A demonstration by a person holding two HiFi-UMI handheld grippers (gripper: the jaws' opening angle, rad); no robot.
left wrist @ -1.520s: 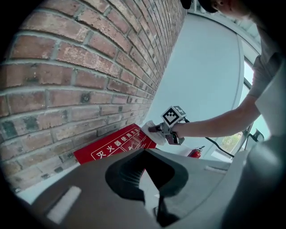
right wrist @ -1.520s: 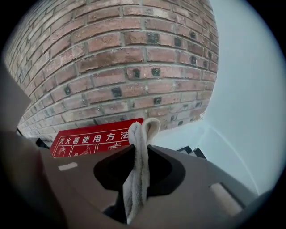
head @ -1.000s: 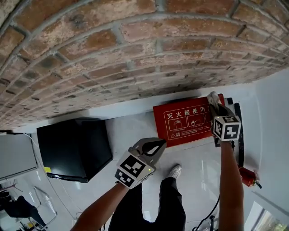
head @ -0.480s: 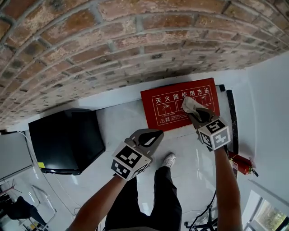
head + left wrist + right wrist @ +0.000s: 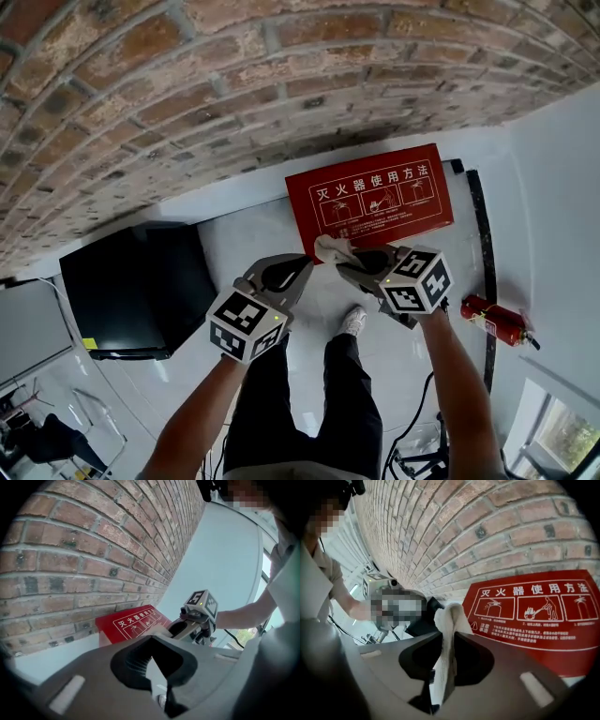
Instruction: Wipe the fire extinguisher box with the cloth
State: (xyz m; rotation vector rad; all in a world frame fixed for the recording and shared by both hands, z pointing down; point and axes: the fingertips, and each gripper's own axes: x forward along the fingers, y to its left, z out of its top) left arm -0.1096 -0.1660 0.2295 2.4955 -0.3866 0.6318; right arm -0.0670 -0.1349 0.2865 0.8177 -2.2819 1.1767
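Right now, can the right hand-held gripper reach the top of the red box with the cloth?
Probably yes. The right hand-held gripper is shut on the cloth right by the near left corner of the red box, with nothing between them.

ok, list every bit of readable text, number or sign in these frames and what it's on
"灭火器使用方法": white heading on the lid of the red fire extinguisher box.
"5": on the marker cube of the right gripper; it may be only the marker pattern.
Fine print under the box's three pictograms: too small to read.
Label on the loose fire extinguisher: too small to read.
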